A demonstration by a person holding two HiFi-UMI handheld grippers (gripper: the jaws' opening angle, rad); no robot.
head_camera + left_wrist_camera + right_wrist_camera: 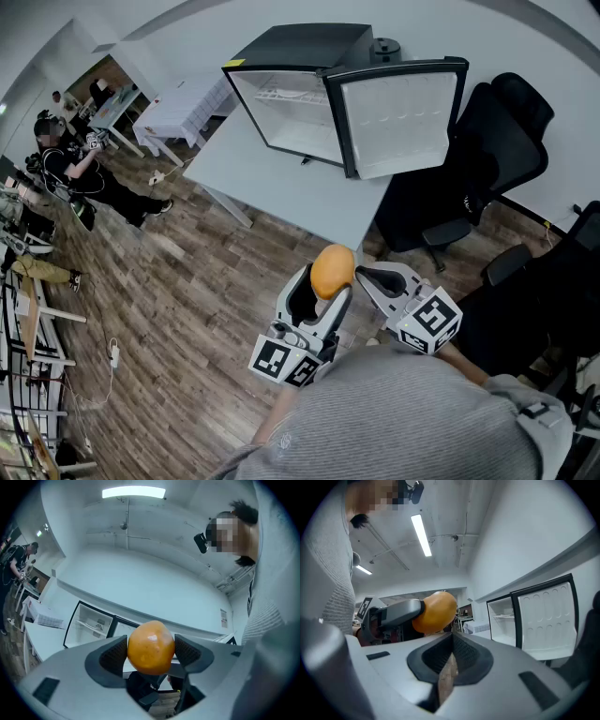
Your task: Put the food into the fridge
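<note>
A round orange fruit (332, 270) sits between the pads of my left gripper (323, 292), which is shut on it and held up in the air in front of me. The left gripper view shows the fruit (151, 648) pinched from both sides. My right gripper (377, 279) hovers just right of it, shut and empty; its pads (461, 656) nearly meet. The small black fridge (298, 89) stands on a grey table (272, 183) ahead, its door (401, 117) swung open to the right. A white shelf (91, 625) shows inside.
Black office chairs (478, 159) stand right of the table, one more (562, 281) at my right. White tables (183, 108) are further back left. A person (70, 169) stands far left on the wooden floor (187, 300), beside racks (28, 319).
</note>
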